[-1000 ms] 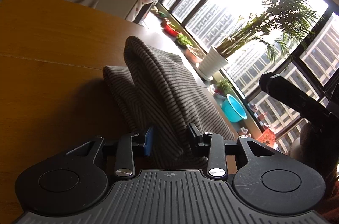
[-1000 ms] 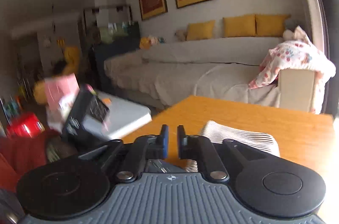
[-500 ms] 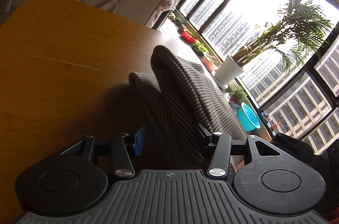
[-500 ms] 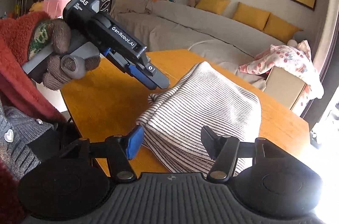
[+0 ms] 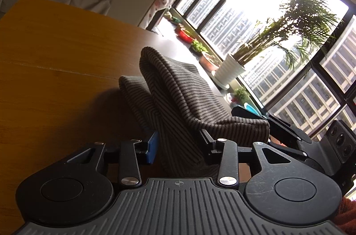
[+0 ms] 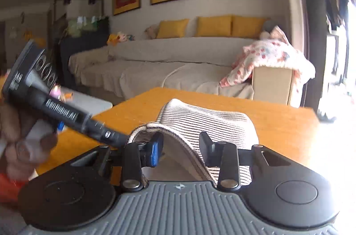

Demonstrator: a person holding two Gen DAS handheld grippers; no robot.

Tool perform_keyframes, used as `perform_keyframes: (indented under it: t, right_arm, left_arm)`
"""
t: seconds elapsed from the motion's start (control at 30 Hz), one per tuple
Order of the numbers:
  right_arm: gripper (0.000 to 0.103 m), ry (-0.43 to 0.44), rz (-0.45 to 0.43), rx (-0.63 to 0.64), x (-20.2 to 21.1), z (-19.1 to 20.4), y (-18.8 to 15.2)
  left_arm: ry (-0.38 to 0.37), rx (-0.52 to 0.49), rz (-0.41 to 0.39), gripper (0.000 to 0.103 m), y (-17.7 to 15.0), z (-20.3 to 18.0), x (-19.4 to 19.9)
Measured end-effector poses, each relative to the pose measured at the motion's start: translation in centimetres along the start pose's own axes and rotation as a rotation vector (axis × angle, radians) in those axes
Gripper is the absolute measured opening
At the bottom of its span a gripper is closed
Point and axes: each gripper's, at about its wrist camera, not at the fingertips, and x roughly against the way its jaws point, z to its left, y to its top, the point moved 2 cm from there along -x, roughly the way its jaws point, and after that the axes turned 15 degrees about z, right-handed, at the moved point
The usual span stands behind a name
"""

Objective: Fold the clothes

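Note:
A striped knit garment (image 5: 178, 97) lies folded on the wooden table (image 5: 55, 57), humped up along its middle. My left gripper (image 5: 179, 146) has a thick fold of it filling the gap between its pads, and its jaws are closing on the cloth. From the right wrist the same garment (image 6: 211, 123) looks cream with dark stripes. My right gripper (image 6: 181, 146) straddles a raised edge of it. Those jaws are closing too, and a gap still shows beside the blue pad. The left gripper (image 6: 120, 138) reaches into the garment's left edge.
A gloved hand (image 6: 29, 146) holds the left gripper. Beyond the table (image 6: 278, 123) stands a covered sofa (image 6: 155, 70) with yellow cushions and a floral blanket (image 6: 273, 57). A white potted palm (image 5: 229, 72) and small pots line the window sill.
Both grippers spread their jaws and have narrowed them again around the cloth. The right gripper dropped from above the garment to its near edge. The left gripper stayed in place.

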Motion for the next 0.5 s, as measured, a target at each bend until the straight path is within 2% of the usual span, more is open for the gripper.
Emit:
perform_keyframes:
  t: [0.03,0.13,0.23,0.3,0.37,0.5]
  right_arm:
    - [0.018,0.059,0.001,-0.074,0.0,-0.8,0.5]
    - [0.015,0.270,-0.030,-0.244,1.2,-2.5,2.2]
    - [0.015,0.369,-0.082,-0.223,2.5,-2.4,3.7]
    - [0.015,0.390,-0.044,-0.204,1.6,-2.1,3.6]
    - [0.015,0.365,0.033,-0.184,-0.4,-1.7,2.7]
    - [0.016,0.306,0.143,-0.201,-3.6,-2.0,0.3]
  left_arm:
    - [-0.009,-0.004,0.008,0.038,-0.1,-0.1,-0.2]
    - [-0.039,-0.043,0.042,0.037,-0.5,-1.0,-1.3]
    - [-0.042,-0.062,0.063,0.037,-0.6,-1.6,-2.7]
    - [-0.052,-0.063,0.070,0.037,-0.7,-1.5,-3.4]
    - [-0.064,-0.067,0.074,0.038,-0.9,-1.5,-3.9]
    - [-0.072,-0.099,0.083,0.046,-1.5,-1.6,-3.7]
